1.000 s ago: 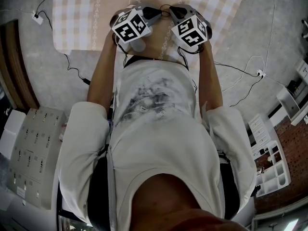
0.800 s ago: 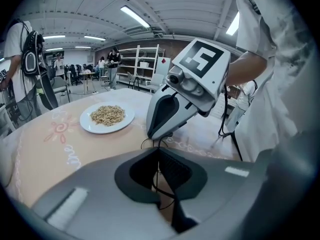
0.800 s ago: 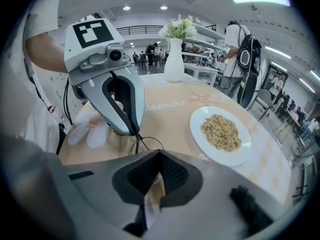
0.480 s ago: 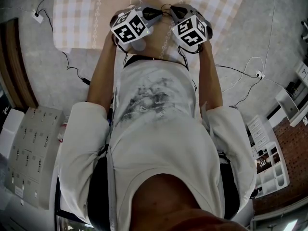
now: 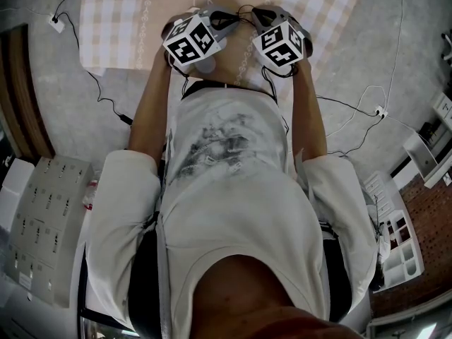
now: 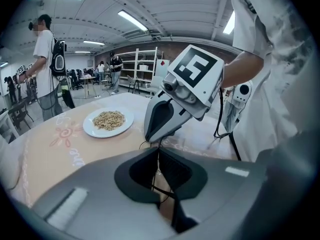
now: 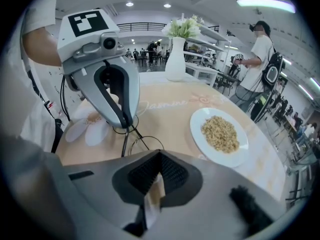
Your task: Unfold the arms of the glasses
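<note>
The thin black wire glasses (image 7: pixel 141 137) hang between my two grippers just above the tablecloth. In the right gripper view, the left gripper (image 7: pixel 127 124) pinches one end of the frame, and a round lens rim and one arm hang below it. My right gripper (image 7: pixel 159 156) is shut, with the frame's wire running into its tips. In the left gripper view, the glasses (image 6: pixel 158 166) show as a thin wire caught in the shut left gripper (image 6: pixel 159 151), and the right gripper (image 6: pixel 150 136) meets the same wire. From the head view both grippers, left (image 5: pixel 229 20) and right (image 5: pixel 253 14), almost touch.
A white plate of grain (image 7: pixel 220 134) sits on the table to the right of the glasses. A white vase with flowers (image 7: pixel 176 59) stands farther back. The table (image 5: pixel 113 27) carries a checked cloth. Cables trail over the floor (image 5: pixel 353 111). People stand in the background.
</note>
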Tool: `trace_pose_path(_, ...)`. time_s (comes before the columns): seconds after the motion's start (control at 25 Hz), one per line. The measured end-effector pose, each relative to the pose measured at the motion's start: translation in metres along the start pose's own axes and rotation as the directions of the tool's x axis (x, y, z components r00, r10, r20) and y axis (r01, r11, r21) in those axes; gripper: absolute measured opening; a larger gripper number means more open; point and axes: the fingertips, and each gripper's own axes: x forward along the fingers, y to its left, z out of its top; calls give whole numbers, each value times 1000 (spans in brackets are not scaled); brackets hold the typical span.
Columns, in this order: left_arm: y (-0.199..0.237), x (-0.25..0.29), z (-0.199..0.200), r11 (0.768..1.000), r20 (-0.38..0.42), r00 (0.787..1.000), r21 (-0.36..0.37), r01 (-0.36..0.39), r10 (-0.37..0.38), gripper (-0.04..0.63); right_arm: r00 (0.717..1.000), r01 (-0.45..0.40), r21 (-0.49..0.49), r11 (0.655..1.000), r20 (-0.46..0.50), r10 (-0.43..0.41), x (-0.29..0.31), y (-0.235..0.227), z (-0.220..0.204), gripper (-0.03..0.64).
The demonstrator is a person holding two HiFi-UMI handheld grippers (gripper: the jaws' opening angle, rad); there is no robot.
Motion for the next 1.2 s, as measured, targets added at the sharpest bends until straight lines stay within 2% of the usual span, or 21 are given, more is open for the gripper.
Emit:
trace_pose_path(0.92, -7, -8, 0, 1000, 32, 999, -4, -9, 9, 15, 1000, 31, 11, 999, 2, -31, 0, 3, 1, 15)
trace_pose_path(1.08, -10, -16, 3, 1000, 61, 998, -6, 4, -3, 17, 999, 36, 22, 999, 5, -36, 1, 2, 1, 15)
trace_pose_path(1.2, -6, -27, 7, 999, 103, 995, -40, -3, 7, 11, 999, 50, -2, 999, -4, -50, 1, 3, 2, 15)
